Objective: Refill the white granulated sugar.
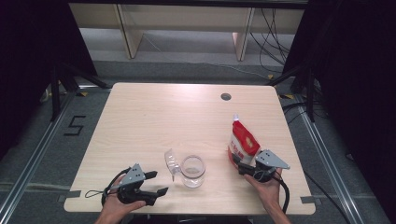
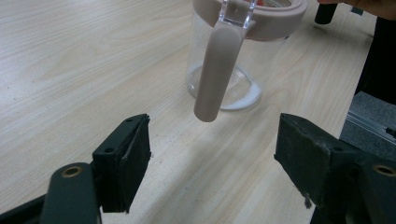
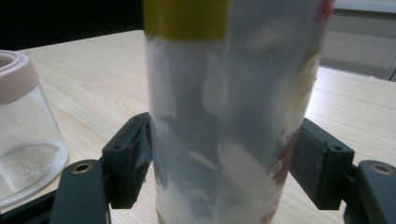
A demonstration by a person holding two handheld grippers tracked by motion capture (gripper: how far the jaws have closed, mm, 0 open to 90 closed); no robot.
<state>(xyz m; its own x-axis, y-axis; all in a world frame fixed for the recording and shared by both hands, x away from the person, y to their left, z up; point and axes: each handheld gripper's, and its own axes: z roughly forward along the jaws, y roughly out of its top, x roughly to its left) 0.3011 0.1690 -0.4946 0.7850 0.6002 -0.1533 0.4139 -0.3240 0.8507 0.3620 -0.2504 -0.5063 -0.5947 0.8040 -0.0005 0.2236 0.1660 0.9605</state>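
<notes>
So the red and white bag [image 1: 243,141] is standing upright on the worktop [image 1: 154,116], over on the right side near the front edge, and it sits right between the fingers of the right gripper [image 1: 239,164]. In the right gripper view the bag [image 3: 229,112] takes up the whole gap: the left finger [image 3: 128,156] lies right against its side, and the right finger [image 3: 313,161] is just at its other side, so it looks like a wide grip on the bag, though whether the right pad really presses is hard to call. The right hand [image 1: 268,189] comes in from the bottom edge, gripper pointing away from the person and a bit inward, low by the bag's base.

The glass jar [image 1: 193,171] stands near the front middle of the worktop, with its clear lid [image 1: 172,162] flipped open and tilted off to its left side. There's a little white stuff at the bottom of the jar [image 2: 224,88].

The left gripper [image 1: 156,183] is held low over the front left of the worktop, aimed to the right at the jar, with its fingers spread wide and nothing between them. In the left gripper view the jar's hanging strap [image 2: 217,70] sits just beyond the fingers [image 2: 126,163], not touching them. The left hand [image 1: 116,205] holds the gripper roughly level.
</notes>
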